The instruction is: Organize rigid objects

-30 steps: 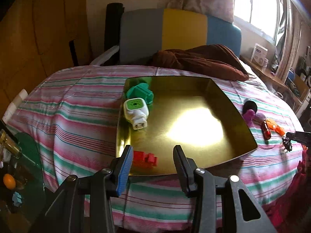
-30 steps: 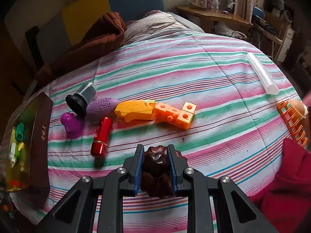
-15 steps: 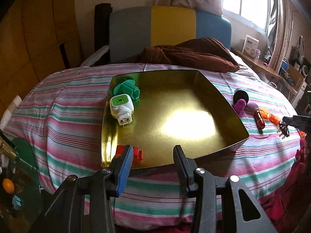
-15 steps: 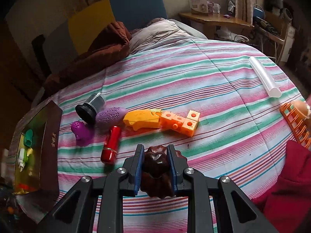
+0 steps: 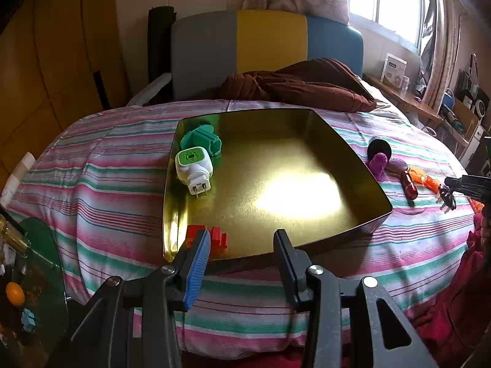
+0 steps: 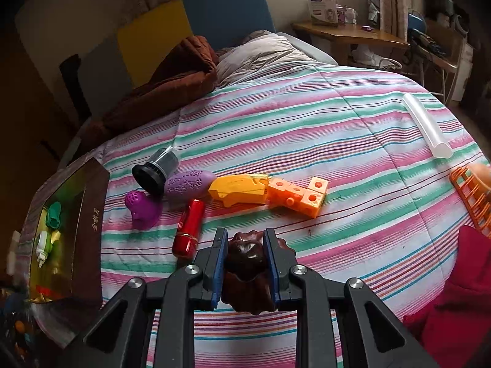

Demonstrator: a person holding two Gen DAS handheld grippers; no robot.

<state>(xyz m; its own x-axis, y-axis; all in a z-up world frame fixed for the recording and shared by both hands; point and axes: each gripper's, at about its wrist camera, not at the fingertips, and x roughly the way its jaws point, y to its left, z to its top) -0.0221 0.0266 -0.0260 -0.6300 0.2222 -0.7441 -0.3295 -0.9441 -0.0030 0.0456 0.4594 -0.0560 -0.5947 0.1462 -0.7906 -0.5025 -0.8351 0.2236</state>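
Observation:
My right gripper (image 6: pixel 245 234) is shut on a dark brown fluted piece (image 6: pixel 245 254), held just above the striped bedspread. Beyond it lie a red cylinder (image 6: pixel 188 228), a purple knob (image 6: pixel 141 205), a purple egg (image 6: pixel 188 181), a black-rimmed cup (image 6: pixel 155 167), a yellow piece (image 6: pixel 237 187) and joined orange cubes (image 6: pixel 296 194). My left gripper (image 5: pixel 241 236) stands open over the near rim of the gold tray (image 5: pixel 276 159), with nothing between its fingers. The tray holds a green piece (image 5: pixel 202 139), a white and green plug-in (image 5: pixel 193 167) and a red block (image 5: pixel 216 237).
A clear tube (image 6: pixel 426 128) and an orange rack (image 6: pixel 472 196) lie at the bed's right side. A brown blanket (image 5: pixel 307 82) is heaped by the headboard. Red cloth (image 6: pixel 454 291) hangs at the near right. A glass side table (image 5: pixel 30 276) stands left of the bed.
The left view has drawn back a little, so the tray sits farther off. The right gripper has tilted slightly and keeps its hold on the brown piece. No object on the bed moved.

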